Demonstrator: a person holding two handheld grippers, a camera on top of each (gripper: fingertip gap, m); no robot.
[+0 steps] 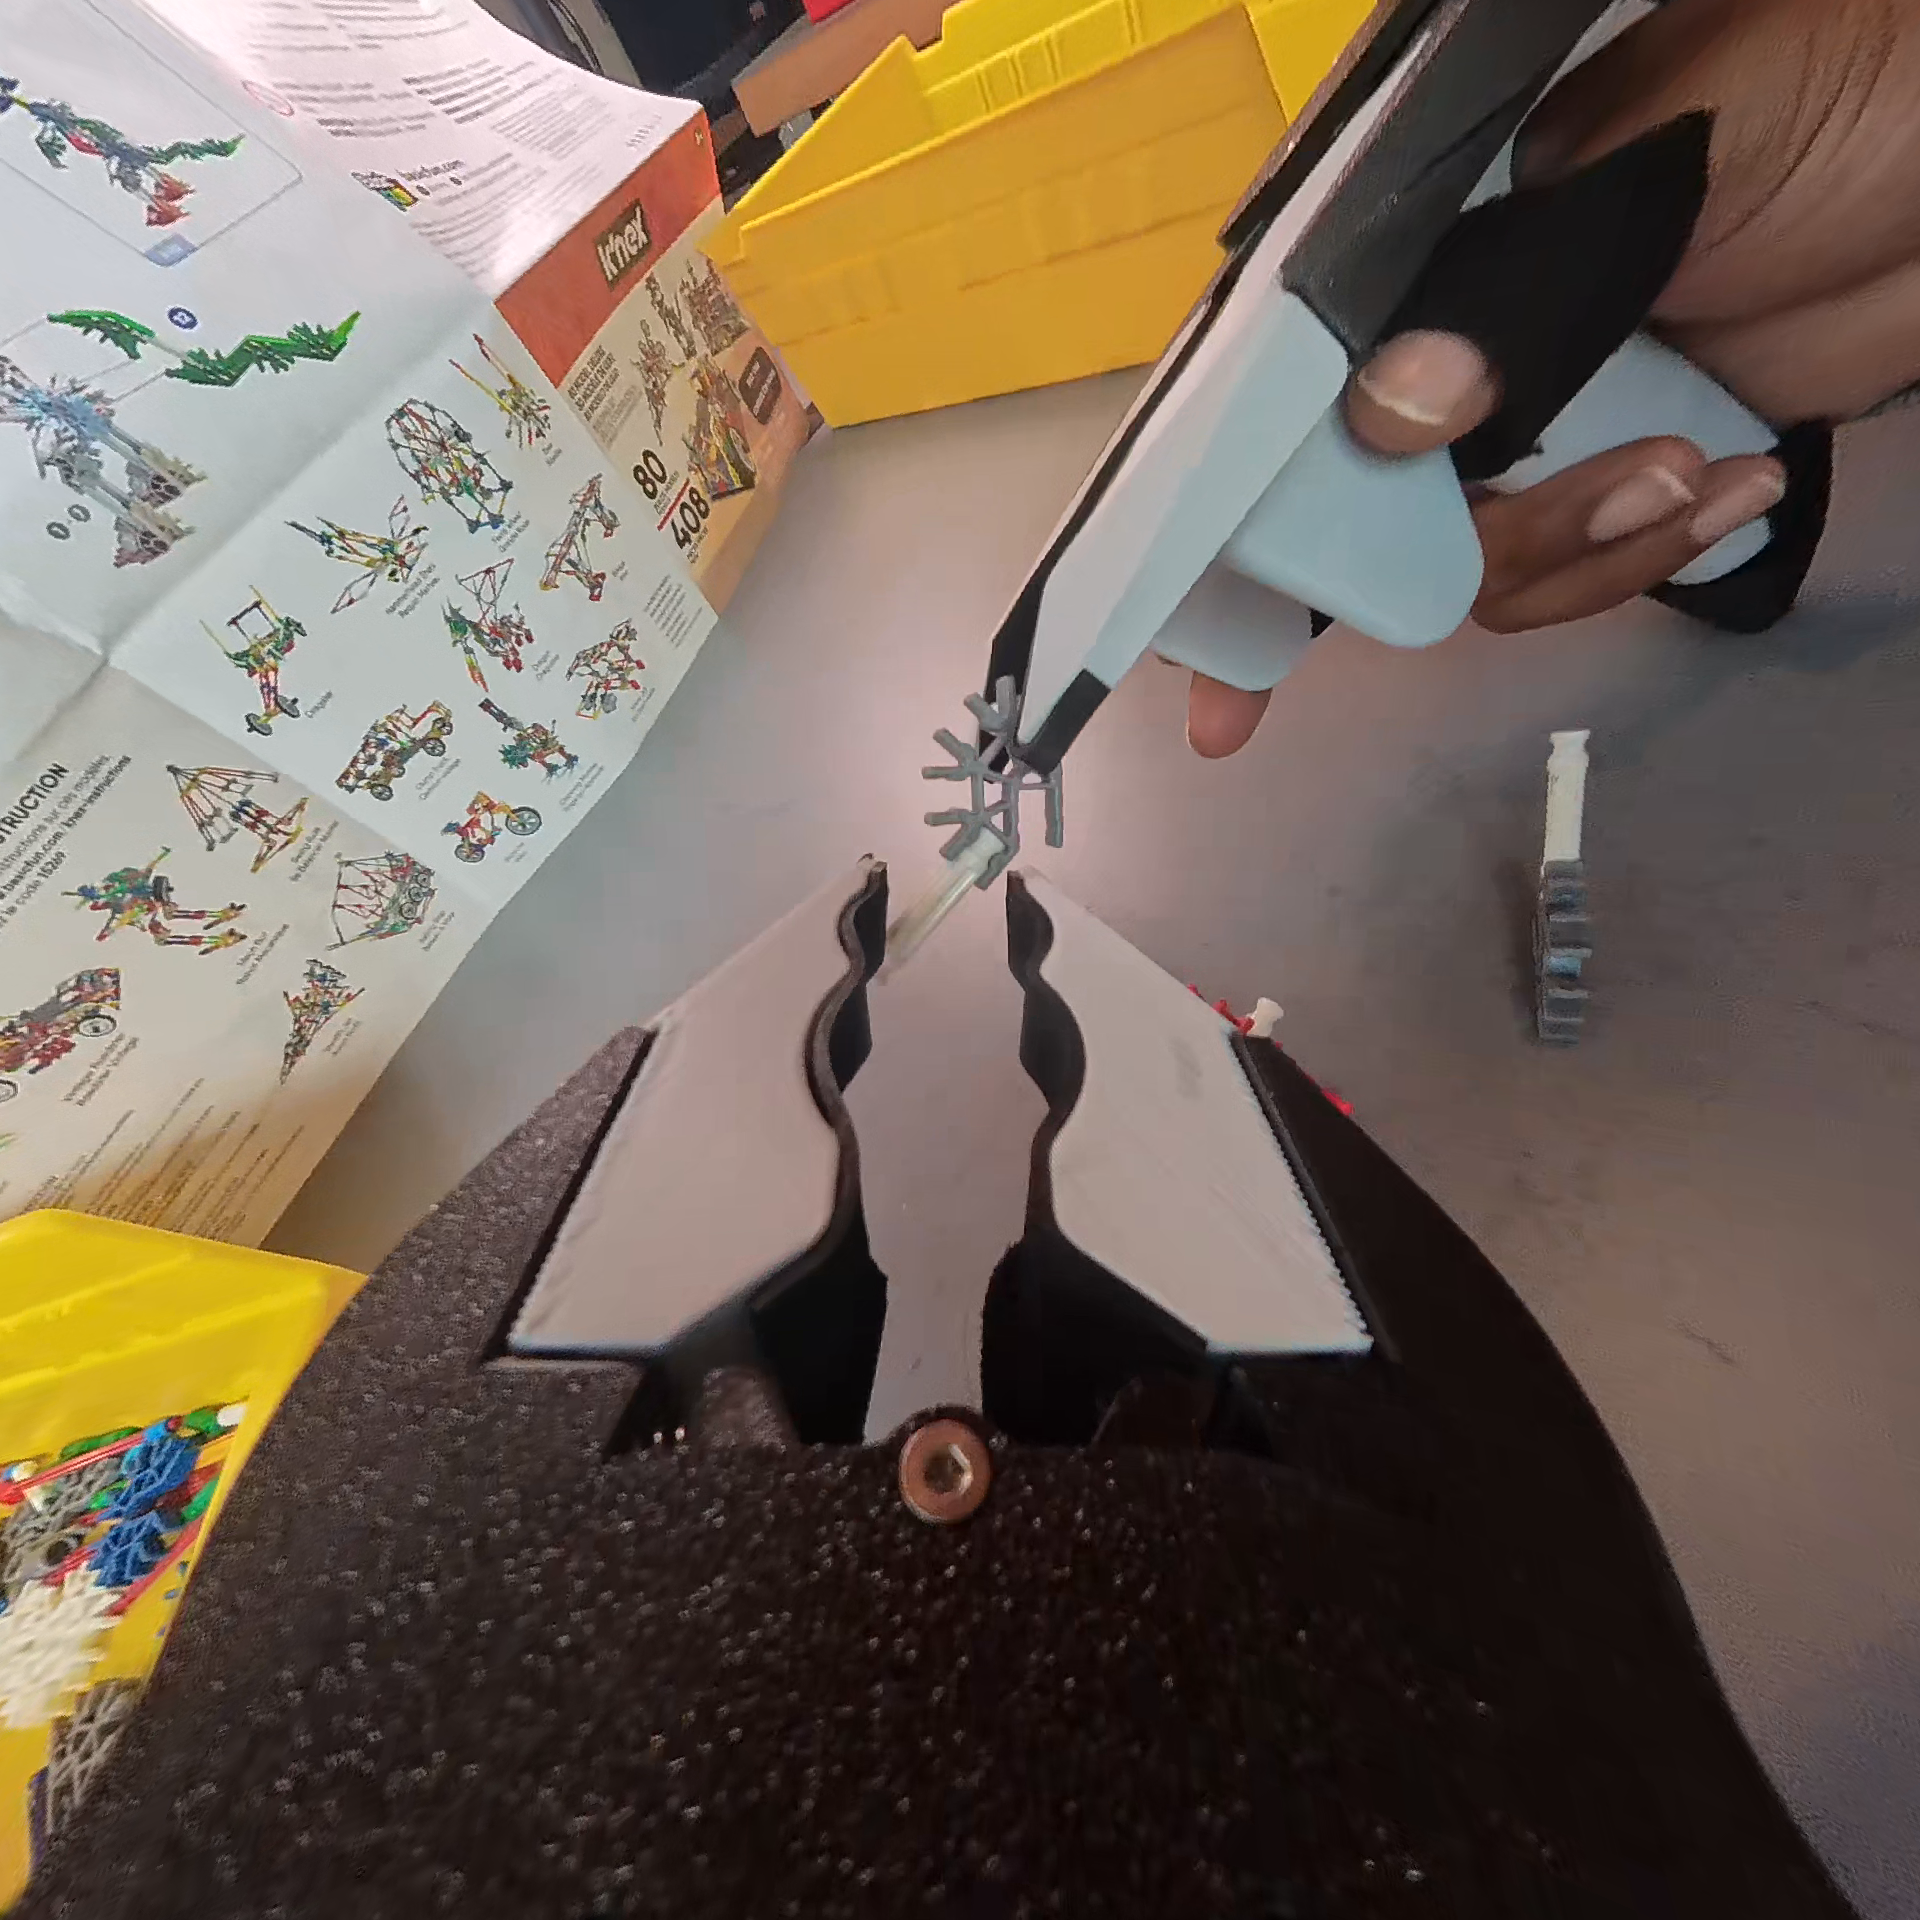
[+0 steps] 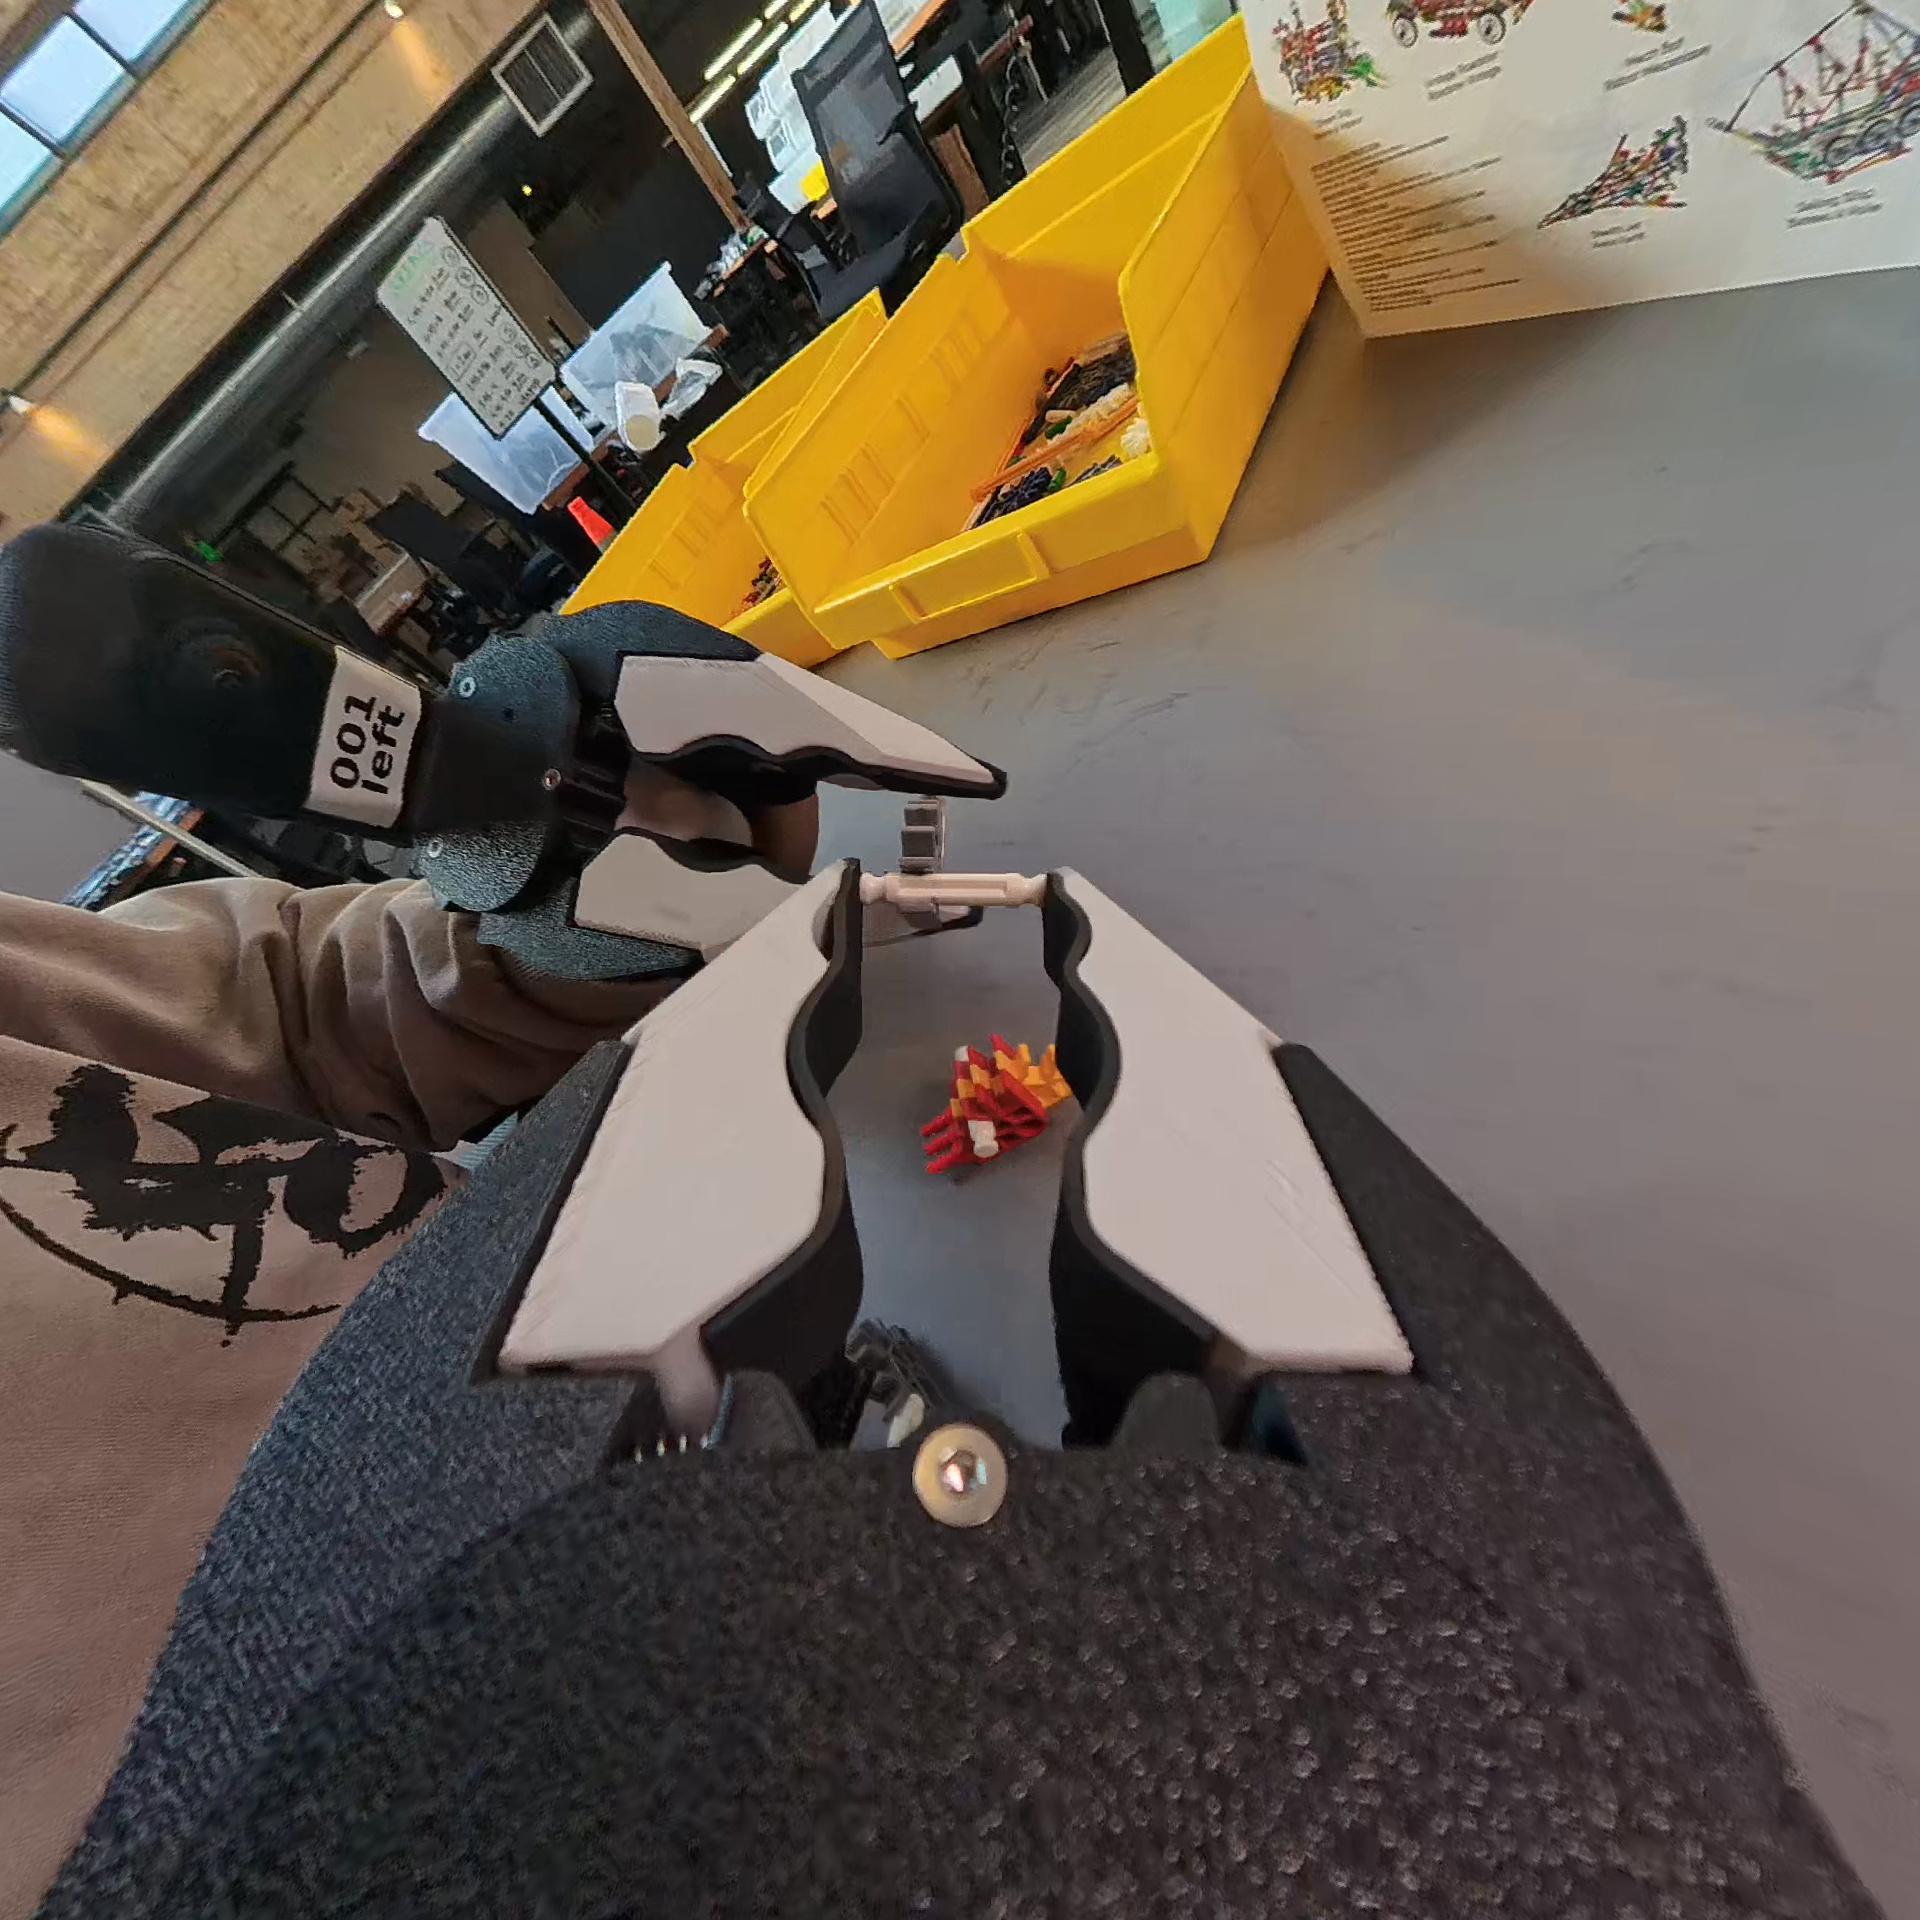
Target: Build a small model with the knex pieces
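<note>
We're on the right gripper (image 2: pixel 953 904), and its fingers stand partly apart with a short white rod (image 2: pixel 977 890) spanning the gap, each end of the rod against a fingertip, so it looks clamped lengthwise between them. Threaded on that rod is a grey snowflake-shaped connector (image 1: pixel 987 790), held up in the air above the grey table (image 2: pixel 1507 831). Over to the left gripper (image 1: pixel 943 881): its jaws are wide open and it has hold of nothing, the tips sitting either side of the rod's near end in the left wrist view, though we cannot tell whether they touch it. From the right wrist view the upper finger of that left gripper hovers just above the connector. A bare hand (image 1: pixel 1621 436) wraps the right gripper's handle. Below the right gripper a small red and orange cluster (image 2: pixel 992 1107) lies on the table. Off to the right in the left wrist view lies a grey stacked piece (image 1: pixel 1564 961) with a white rod stuck in it, well apart from the grippers. Further out we see a folded instruction sheet (image 1: pixel 343 582) propped up, a printed box (image 1: pixel 665 364) just behind it, and yellow bins (image 2: pixel 987 436) holding mixed coloured parts.
</note>
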